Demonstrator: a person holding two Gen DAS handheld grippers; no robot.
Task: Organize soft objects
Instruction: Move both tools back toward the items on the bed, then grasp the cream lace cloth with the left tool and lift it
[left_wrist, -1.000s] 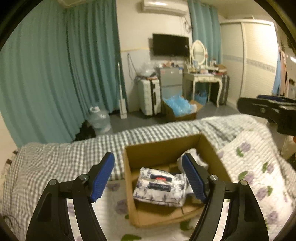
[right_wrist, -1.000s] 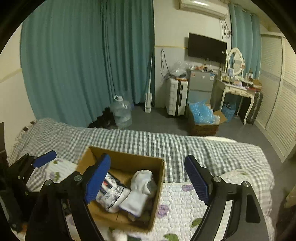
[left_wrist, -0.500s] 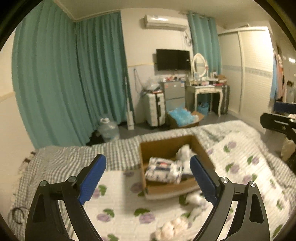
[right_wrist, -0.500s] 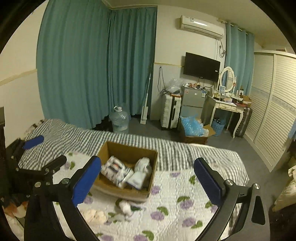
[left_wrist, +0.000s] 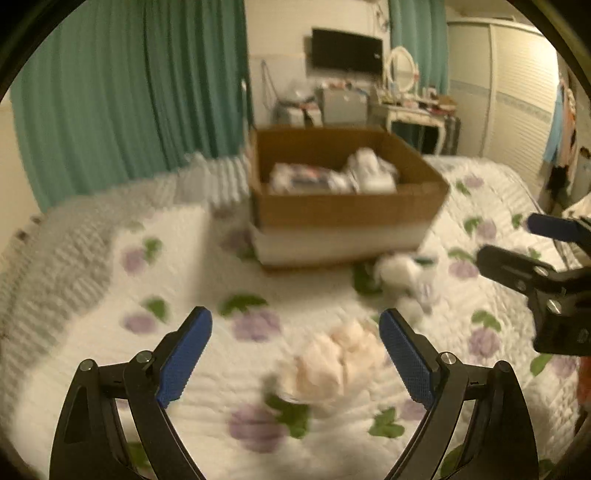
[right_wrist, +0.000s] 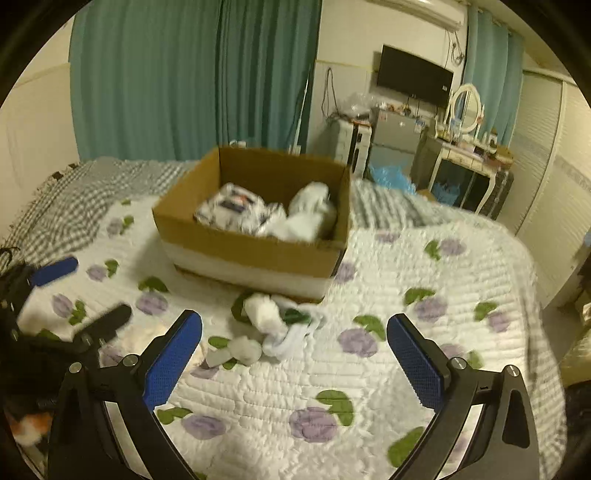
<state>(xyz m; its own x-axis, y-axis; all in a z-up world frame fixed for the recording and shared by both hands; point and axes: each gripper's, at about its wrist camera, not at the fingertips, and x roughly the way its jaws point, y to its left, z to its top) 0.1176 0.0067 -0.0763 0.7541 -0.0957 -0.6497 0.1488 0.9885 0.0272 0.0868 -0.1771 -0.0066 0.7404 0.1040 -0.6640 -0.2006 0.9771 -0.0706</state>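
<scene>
A cardboard box stands on the flowered quilt and holds a patterned soft pack and white soft items. It also shows in the right wrist view. A cream bundle lies on the quilt between my left gripper's open fingers. White socks lie loose in front of the box, just ahead of my right gripper; they also show in the left wrist view. My left gripper is open and empty. My right gripper is open and empty.
The bed carries a flowered quilt and a grey checked blanket at the far side. Teal curtains, a dressing table, a fridge and a wardrobe stand beyond the bed.
Both grippers have dropped low and pulled back from above the box to just over the quilt, near the loose items. Both stay open and empty.
</scene>
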